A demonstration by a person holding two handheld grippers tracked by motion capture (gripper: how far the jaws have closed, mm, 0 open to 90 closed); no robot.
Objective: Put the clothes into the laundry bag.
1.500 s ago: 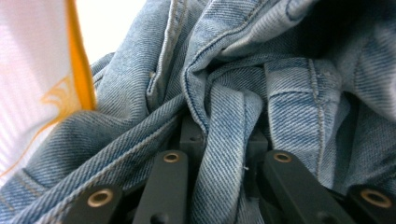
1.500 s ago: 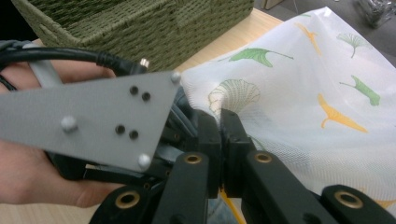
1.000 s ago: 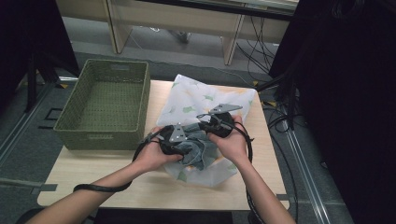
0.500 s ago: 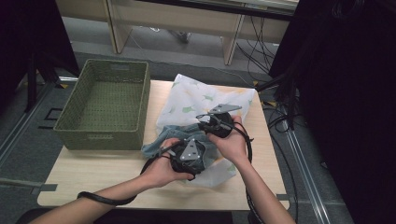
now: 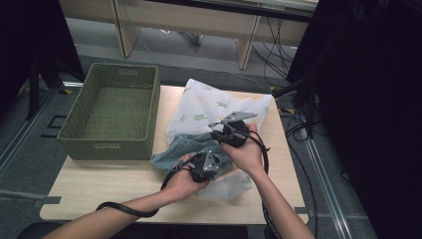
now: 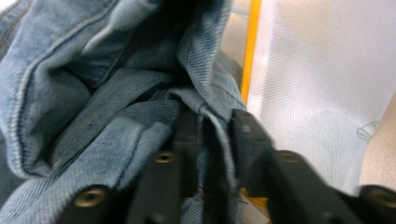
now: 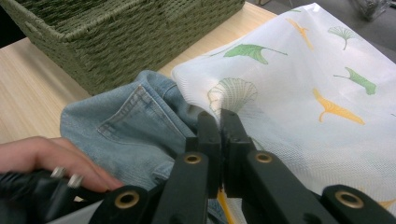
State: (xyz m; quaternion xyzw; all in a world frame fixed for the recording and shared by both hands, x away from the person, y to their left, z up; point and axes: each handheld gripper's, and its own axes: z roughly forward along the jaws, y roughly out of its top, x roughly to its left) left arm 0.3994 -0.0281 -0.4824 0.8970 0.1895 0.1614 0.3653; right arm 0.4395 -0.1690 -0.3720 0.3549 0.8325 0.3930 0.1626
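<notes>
Left gripper (image 6: 212, 135) jaws have just been closing and now pinch a fold of the denim jeans (image 6: 93, 107); right gripper (image 7: 219, 123) is clamped tight on the rim of the white leaf-print mesh laundry bag (image 7: 299, 88), holding its mouth. Jeans (image 5: 181, 149) lie at the table's (image 5: 99, 186) centre, bunched at the bag's 8 o'clock edge, mostly outside it, so I judge stuffing barely begun. Green woven basket (image 5: 107, 144) sits at 10 o'clock, holding nothing.

basket (image 5: 112, 112) left of bag (image 5: 219, 107) (jeans (image 5: 171, 157) between)
</notes>
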